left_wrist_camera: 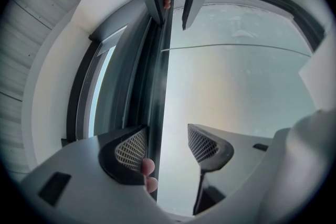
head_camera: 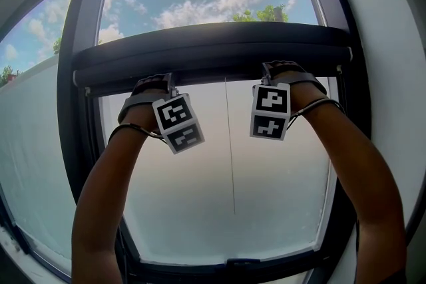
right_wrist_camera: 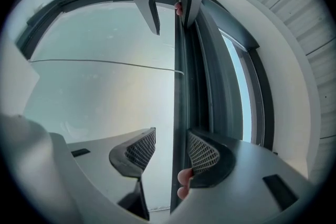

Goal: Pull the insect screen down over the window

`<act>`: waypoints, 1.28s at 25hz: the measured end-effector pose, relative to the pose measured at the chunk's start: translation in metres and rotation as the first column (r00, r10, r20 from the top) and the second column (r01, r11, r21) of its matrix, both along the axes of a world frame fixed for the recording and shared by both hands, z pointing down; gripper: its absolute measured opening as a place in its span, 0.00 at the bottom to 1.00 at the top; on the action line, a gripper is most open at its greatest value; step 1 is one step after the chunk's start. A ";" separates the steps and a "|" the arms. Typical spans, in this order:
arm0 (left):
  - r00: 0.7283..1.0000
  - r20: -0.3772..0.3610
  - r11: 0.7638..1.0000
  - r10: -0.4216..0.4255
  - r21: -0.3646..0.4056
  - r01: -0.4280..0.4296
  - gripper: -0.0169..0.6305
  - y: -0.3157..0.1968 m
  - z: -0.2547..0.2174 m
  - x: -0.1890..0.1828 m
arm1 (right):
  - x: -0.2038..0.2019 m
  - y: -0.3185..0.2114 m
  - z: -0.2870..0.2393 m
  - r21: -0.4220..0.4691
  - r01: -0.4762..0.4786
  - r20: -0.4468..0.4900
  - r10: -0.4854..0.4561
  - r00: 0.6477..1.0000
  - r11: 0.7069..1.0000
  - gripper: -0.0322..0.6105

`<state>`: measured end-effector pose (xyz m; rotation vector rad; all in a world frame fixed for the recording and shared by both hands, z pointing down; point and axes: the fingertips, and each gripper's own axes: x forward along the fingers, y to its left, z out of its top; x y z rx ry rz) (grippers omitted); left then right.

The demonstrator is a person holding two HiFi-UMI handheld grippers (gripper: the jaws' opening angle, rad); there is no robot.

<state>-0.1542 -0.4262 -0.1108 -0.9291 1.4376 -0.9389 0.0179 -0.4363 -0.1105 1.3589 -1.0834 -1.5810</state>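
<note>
The insect screen's dark bar (head_camera: 213,53) crosses the window at arm's height, and a thin cord (head_camera: 230,143) hangs from its middle. Both grippers are raised to the bar's lower edge, the left gripper (head_camera: 154,84) at left of the cord and the right gripper (head_camera: 283,70) at right. In the left gripper view the bar (left_wrist_camera: 160,86) runs between the wide jaws of the left gripper (left_wrist_camera: 167,144), close to one pad, with the other pad apart. In the right gripper view the bar (right_wrist_camera: 179,86) likewise stands between the jaws of the right gripper (right_wrist_camera: 170,149), which are open.
Dark window frame posts (head_camera: 78,116) stand at both sides and a sill rail (head_camera: 233,266) below. The pane under the bar looks milky; above it are sky and treetops. A side window (head_camera: 30,143) lies to the left. White reveals flank the opening.
</note>
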 end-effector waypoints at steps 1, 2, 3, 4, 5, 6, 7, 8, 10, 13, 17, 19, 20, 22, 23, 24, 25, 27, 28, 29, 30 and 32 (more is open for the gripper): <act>1.000 -0.003 1.000 0.005 -0.001 -0.005 0.38 0.001 0.001 0.000 | 0.000 0.000 0.000 0.000 0.001 0.000 -0.001 1.000 1.000 0.31; 1.000 -0.005 1.000 0.009 -0.004 -0.009 0.38 0.001 0.002 0.000 | 0.000 0.000 0.001 0.000 0.001 0.000 -0.001 1.000 1.000 0.31; 1.000 -0.006 1.000 0.013 -0.013 -0.013 0.38 0.001 0.003 0.000 | 0.000 0.000 0.002 -0.001 0.003 0.003 -0.003 1.000 1.000 0.31; 1.000 -0.009 0.999 0.019 -0.029 -0.019 0.38 0.000 0.005 0.000 | 0.000 0.000 0.004 -0.005 0.004 0.008 -0.004 1.000 1.000 0.31; 0.999 -0.016 0.998 0.028 -0.051 -0.028 0.38 -0.001 0.008 0.000 | 0.000 0.000 0.006 -0.012 0.007 0.014 -0.007 1.000 1.000 0.31; 0.999 -0.024 0.997 0.037 -0.073 -0.038 0.38 -0.002 0.010 0.000 | 0.000 0.000 0.009 -0.018 0.010 0.019 -0.010 1.000 1.000 0.31; 0.999 -0.030 0.995 0.042 -0.090 -0.045 0.38 -0.001 0.013 0.001 | 0.000 0.001 0.011 -0.020 0.014 0.020 -0.013 1.000 1.000 0.31; 0.999 -0.030 0.994 0.043 -0.100 -0.046 0.38 -0.001 0.015 0.001 | 0.000 0.001 0.014 -0.018 0.017 0.020 -0.016 1.000 1.000 0.31; 0.999 -0.023 0.993 0.034 -0.109 -0.036 0.38 0.000 0.022 0.000 | -0.001 0.000 0.019 -0.018 0.015 0.017 -0.015 1.000 1.000 0.31; 0.999 -0.032 0.990 0.033 -0.134 -0.037 0.38 0.000 0.035 -0.002 | -0.002 0.000 0.032 -0.046 0.007 0.013 -0.006 1.000 0.999 0.31; 0.997 -0.057 0.985 0.054 -0.159 -0.062 0.38 0.001 0.046 0.000 | -0.002 0.001 0.044 -0.066 0.011 0.017 -0.010 1.000 0.998 0.31; 0.996 -0.066 0.976 0.066 -0.205 -0.078 0.38 0.002 0.059 0.000 | -0.001 0.001 0.055 -0.082 0.003 0.010 -0.003 1.000 0.997 0.31; 0.995 -0.068 0.968 0.073 -0.234 -0.087 0.38 0.003 0.067 0.001 | -0.001 0.001 0.061 -0.094 -0.002 0.004 0.002 1.000 0.996 0.31; 0.994 -0.067 0.951 0.088 -0.291 -0.104 0.38 0.005 0.080 0.001 | 0.000 0.002 0.074 -0.124 -0.015 -0.005 0.014 1.000 0.992 0.31; 0.994 -0.064 0.945 0.093 -0.310 -0.109 0.38 0.005 0.086 0.001 | 0.000 0.002 0.079 -0.136 -0.024 -0.009 0.023 1.000 0.990 0.31; 0.994 -0.060 0.940 0.096 -0.322 -0.110 0.38 0.006 0.090 0.000 | 0.000 0.002 0.084 -0.145 -0.034 -0.015 0.032 0.999 0.989 0.31; 0.994 -0.055 0.937 0.095 -0.331 -0.108 0.38 0.006 0.095 -0.001 | 0.000 0.002 0.088 -0.149 -0.045 -0.019 0.042 0.999 0.988 0.31; 0.995 -0.043 0.936 0.089 -0.338 -0.099 0.38 0.006 0.101 -0.002 | 0.000 0.001 0.095 -0.150 -0.060 -0.016 0.058 0.998 0.987 0.31; 0.995 -0.040 0.935 0.087 -0.341 -0.095 0.38 0.006 0.104 -0.002 | 0.000 0.001 0.097 -0.150 -0.063 -0.007 0.062 0.998 0.987 0.31; 0.996 -0.040 0.933 0.085 -0.348 -0.093 0.38 0.006 0.107 -0.002 | 0.000 0.000 0.100 -0.153 -0.065 0.003 0.066 0.998 0.986 0.31; 0.996 -0.041 0.930 0.082 -0.355 -0.092 0.38 0.006 0.110 -0.002 | -0.001 0.000 0.102 -0.157 -0.069 0.010 0.072 0.997 0.985 0.31; 0.997 -0.032 0.932 0.074 -0.354 -0.080 0.38 0.006 0.114 -0.002 | 0.000 0.000 0.106 -0.155 -0.077 0.014 0.080 0.997 0.985 0.31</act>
